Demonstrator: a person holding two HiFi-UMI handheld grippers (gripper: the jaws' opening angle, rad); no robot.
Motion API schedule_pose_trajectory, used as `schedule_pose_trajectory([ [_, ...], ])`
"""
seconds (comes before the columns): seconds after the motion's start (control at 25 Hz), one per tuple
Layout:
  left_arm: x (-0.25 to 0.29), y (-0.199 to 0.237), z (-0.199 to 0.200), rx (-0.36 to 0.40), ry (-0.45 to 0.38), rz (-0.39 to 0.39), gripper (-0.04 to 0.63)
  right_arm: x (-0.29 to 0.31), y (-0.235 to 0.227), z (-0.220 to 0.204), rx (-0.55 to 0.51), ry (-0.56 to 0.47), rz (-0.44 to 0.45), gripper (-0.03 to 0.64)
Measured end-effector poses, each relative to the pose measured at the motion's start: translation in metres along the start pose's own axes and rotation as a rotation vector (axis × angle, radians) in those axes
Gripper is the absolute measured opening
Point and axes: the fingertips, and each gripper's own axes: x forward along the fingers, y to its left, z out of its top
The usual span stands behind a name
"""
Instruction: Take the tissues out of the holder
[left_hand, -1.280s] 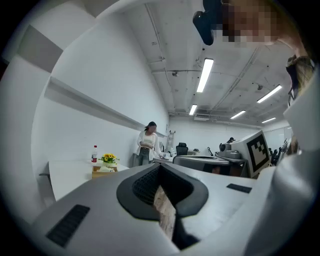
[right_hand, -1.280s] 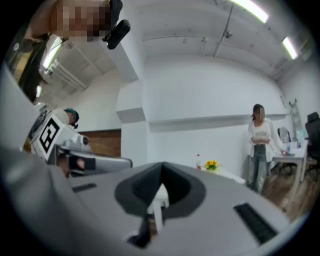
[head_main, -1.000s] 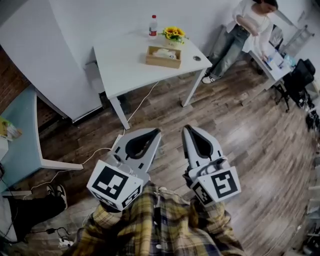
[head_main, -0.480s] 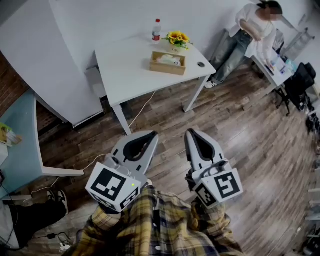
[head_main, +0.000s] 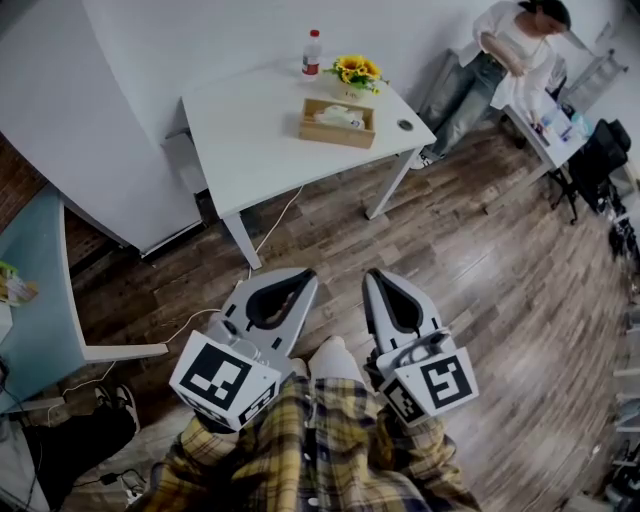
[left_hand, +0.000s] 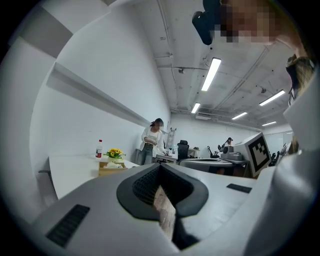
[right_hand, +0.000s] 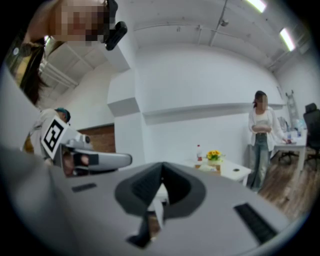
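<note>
Head view, holder (head_main: 338, 129) long axis left-right (tissues (head_main: 338, 115) up), left gripper (head_main: 305, 276), right gripper (head_main: 372, 277) fingers (left_hand: 100, 200) closed, empty.

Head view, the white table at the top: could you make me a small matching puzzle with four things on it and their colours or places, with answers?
Things:
1 bottle
2 flowers
3 tissue holder
4 small round object

Descriptions:
A yellow
B light brown open box
C dark, near the right corner of the table
D red cap, at the far edge

Pairs: 1-D, 2-A, 3-B, 4-C
</note>
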Motion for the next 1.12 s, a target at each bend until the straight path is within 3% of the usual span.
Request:
schedule_pose_trajectory([
  [0.44,0.066,0.049,0.004,0.004,0.026,0.018,0.017,0.061,-0.051,0.000,0.010,0.036,0.039,0.011],
  [0.8,0.149,0.067,0.041,0.029,-0.001,0.036,0.017,0.101,-0.120,0.045,0.008,-0.012,0.070,0.011],
  [1.12,0.198,0.075,0.052,0.037,-0.019,0.068,0.017,0.120,-0.164,0.057,-0.001,-0.017,0.107,0.011],
])
